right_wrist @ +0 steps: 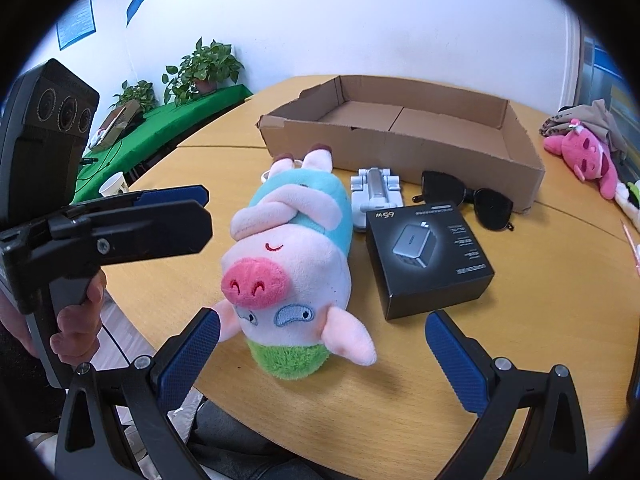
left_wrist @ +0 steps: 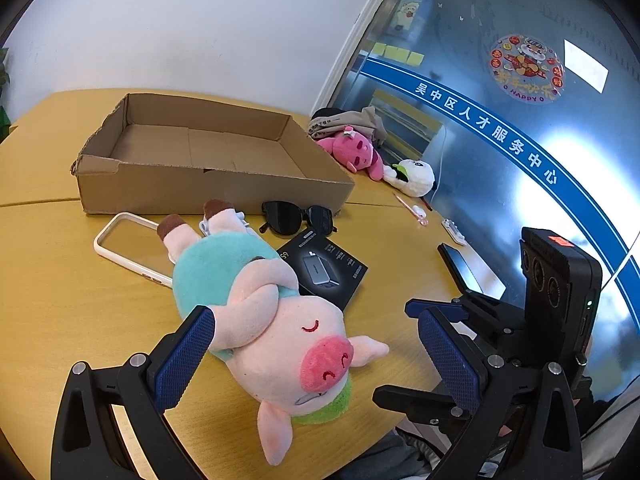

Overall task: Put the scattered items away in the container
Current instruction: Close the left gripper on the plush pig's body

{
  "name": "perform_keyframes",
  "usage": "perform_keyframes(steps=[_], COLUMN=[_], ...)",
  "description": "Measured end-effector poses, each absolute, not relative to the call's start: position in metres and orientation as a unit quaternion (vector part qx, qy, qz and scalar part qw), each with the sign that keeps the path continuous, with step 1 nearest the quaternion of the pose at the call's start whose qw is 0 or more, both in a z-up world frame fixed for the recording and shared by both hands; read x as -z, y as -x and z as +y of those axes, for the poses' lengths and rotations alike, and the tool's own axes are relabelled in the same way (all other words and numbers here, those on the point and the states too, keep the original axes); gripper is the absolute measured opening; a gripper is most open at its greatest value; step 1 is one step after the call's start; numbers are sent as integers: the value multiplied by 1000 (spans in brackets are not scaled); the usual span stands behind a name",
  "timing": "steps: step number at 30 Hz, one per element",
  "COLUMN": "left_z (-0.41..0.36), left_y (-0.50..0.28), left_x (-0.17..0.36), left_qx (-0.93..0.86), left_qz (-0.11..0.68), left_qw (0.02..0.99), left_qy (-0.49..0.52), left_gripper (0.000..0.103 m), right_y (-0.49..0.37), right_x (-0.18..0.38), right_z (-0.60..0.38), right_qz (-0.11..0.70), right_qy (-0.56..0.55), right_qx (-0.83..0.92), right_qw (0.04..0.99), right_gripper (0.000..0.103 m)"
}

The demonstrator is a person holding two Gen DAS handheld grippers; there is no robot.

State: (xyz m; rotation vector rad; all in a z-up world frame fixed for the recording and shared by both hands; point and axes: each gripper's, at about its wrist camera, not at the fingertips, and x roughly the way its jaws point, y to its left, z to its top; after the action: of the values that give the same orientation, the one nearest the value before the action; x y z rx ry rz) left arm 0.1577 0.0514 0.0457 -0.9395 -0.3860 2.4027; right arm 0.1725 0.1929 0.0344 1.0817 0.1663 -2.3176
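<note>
A pink pig plush (left_wrist: 264, 312) in a teal shirt and green hat lies on its back on the wooden table (left_wrist: 52, 288), head toward me; it also shows in the right wrist view (right_wrist: 292, 256). My left gripper (left_wrist: 316, 344) is open, its fingers on either side of the pig's head. My right gripper (right_wrist: 324, 348) is open around the pig's hat. Behind the pig lie a black charger box (right_wrist: 428, 256), black sunglasses (right_wrist: 468, 200), a white phone stand (right_wrist: 374, 196) and a clear phone case (left_wrist: 132, 244). The open cardboard box (left_wrist: 208, 152) stands behind them, empty.
A pink plush (left_wrist: 360, 152), a white plush (left_wrist: 416, 176) and a folded cloth lie at the table's far right. A pink pen (left_wrist: 412, 210), a white clip (left_wrist: 454, 232) and a dark phone (left_wrist: 460, 266) lie to the right. Plants stand on a green surface (right_wrist: 168, 128) to the left.
</note>
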Motion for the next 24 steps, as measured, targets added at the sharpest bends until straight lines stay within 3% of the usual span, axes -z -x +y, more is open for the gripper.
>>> perform_keyframes(steps=[24], left_z=[39], left_y=[-102], left_x=[-11], left_qx=[-862], left_qz=[-188], left_qw=[277], left_qy=[379], left_gripper=[99], right_y=[-134], right_x=[0], right_z=[173], right_qz=[33], right_qy=[-456], right_qx=[815], right_qw=[356], right_gripper=[102])
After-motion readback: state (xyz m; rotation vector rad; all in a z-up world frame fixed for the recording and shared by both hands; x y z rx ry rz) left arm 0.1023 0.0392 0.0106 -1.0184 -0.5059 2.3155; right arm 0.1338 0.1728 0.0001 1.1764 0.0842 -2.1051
